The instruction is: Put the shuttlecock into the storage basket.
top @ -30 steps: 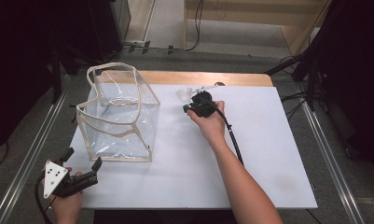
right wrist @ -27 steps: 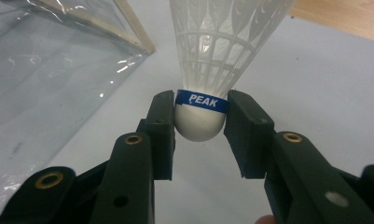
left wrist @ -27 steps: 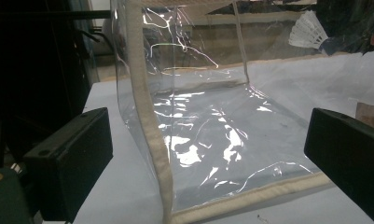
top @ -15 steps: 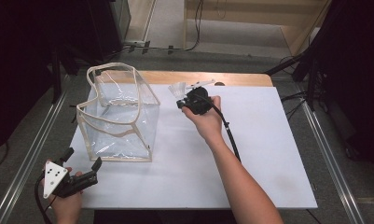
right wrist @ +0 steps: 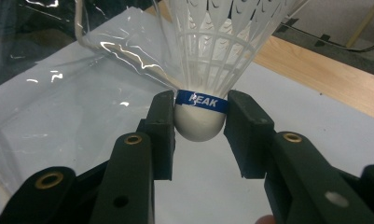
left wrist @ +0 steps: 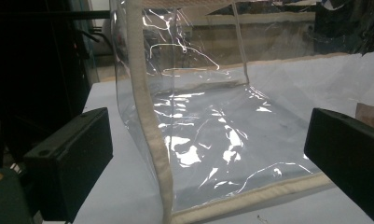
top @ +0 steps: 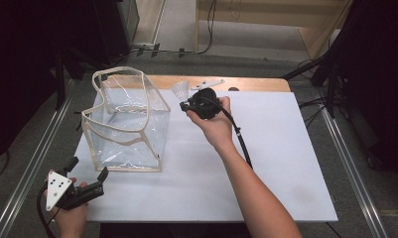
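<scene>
- High view: right gripper [top: 186, 105] pinches a white shuttlecock [top: 179, 90] just beside the far right top corner of the clear bag [top: 124, 124], skirt pointing away from the person; the shuttlecock looks clear of the white mat [top: 266, 163], carried in the air
- High view: left gripper [top: 87, 186] hangs off the near left corner of the bag, jaws spread wide, nothing in them, not touching the bag
- Left gripper view: both black jaws stand far apart at the frame sides, bag's near beige-trimmed corner [left wrist: 149, 135] between them but untouched; inside of the bag looks empty (glare on the plastic, hard to be sure)
- Right gripper view: jaws partly closed, pads pressing either side of the shuttlecock [right wrist: 201, 112] at its white cork tip by the blue band, feathers fanning upward; bag's clear wall [right wrist: 105, 51] sits just beyond and left of it
- Step in hand, as I judge it: transport, shuttlecock picked and on its way to the bag's open top
- Next move calls for lifting over the floppy beige rim [top: 142, 84], centring above the opening, then letting go
- Edges and room: rim sags and the handle loop stands up on the bag's far side, could snag the feathers; open mat to the right of the bag gives plenty of swing room; left gripper could steady the near rim
</scene>
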### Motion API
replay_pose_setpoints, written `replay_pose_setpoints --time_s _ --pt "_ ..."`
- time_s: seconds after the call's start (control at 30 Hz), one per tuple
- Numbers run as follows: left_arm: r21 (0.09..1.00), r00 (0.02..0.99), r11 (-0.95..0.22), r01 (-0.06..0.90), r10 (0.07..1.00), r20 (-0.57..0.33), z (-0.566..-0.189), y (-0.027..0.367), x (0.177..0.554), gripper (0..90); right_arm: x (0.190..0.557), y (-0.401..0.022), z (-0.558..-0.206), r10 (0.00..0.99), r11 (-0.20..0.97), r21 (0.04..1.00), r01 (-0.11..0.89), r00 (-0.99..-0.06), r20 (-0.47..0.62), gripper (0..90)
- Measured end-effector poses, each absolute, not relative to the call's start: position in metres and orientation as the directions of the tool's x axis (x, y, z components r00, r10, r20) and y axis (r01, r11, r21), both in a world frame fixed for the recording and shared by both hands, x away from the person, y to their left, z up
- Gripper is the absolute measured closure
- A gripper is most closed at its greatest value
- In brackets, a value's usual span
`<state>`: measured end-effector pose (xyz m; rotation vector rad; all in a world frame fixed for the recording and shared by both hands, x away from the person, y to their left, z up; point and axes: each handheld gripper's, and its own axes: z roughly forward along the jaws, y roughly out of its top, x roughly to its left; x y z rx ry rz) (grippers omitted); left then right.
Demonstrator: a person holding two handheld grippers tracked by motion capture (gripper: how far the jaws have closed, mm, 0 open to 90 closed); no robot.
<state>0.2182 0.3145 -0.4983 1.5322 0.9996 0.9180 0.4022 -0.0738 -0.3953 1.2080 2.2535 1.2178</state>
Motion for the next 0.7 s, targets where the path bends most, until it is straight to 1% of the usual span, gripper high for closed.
replay_pose_setpoints --time_s 0.7 --pt "0.985 0.359 -0.108 0.133 0.932 0.054 -0.498 0.315 0.218 1.6 0.39 -0.058 -0.367 0.761 0.295 0.834 0.467 -0.642 0.09 61.7"
